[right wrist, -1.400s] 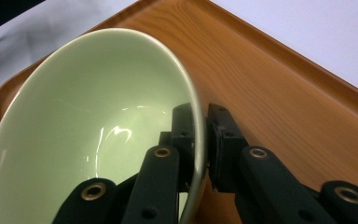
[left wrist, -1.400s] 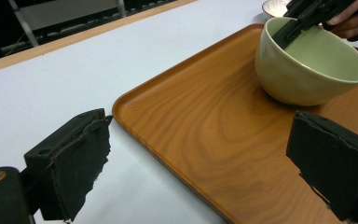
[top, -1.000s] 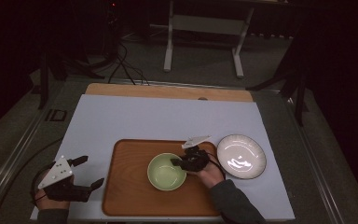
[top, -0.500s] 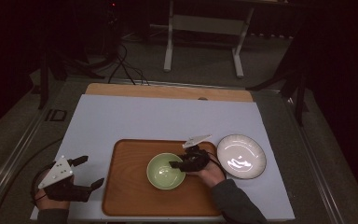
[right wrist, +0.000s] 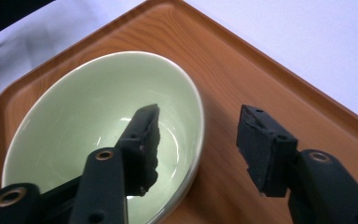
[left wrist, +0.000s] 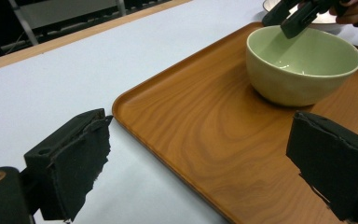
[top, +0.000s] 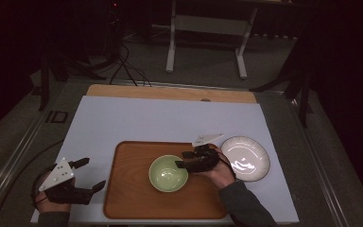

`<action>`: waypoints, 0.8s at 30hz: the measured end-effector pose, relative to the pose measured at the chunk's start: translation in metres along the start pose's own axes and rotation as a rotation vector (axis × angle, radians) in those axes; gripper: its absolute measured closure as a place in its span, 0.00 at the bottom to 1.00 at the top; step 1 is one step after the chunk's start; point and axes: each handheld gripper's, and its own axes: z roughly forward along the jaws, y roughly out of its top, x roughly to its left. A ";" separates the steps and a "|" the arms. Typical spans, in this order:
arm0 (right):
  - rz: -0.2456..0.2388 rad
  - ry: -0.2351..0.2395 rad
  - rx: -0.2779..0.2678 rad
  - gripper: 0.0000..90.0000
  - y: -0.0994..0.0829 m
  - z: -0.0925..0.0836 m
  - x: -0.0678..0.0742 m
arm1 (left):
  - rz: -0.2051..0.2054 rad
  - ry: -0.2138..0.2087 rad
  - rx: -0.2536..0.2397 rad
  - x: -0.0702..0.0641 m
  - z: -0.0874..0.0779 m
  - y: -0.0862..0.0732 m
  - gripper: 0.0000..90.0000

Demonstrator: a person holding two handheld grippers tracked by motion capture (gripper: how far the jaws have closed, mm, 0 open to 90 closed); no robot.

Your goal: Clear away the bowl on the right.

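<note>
Right gripper (top: 183,163) jaws have just been opening, now part-open astride the rim of the one pale green ceramic bowl (top: 168,173), pads clear. Bowl sits mid the one wooden tray (top: 127,189). Left gripper (top: 90,174) wide, empty, left of tray. High view adds one white plate (top: 246,158), right.
</note>
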 end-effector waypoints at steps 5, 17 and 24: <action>-0.004 -0.001 -0.002 0.51 0.000 -0.004 0.000 | 0.000 0.001 -0.001 0.000 0.000 0.000 0.06; 0.001 -0.046 -0.051 0.51 -0.007 -0.028 -0.007 | -0.001 0.002 0.002 0.000 0.000 0.000 0.06; 0.007 -0.084 -0.076 0.51 -0.015 -0.045 -0.018 | -0.002 0.003 0.002 0.000 0.000 0.000 0.06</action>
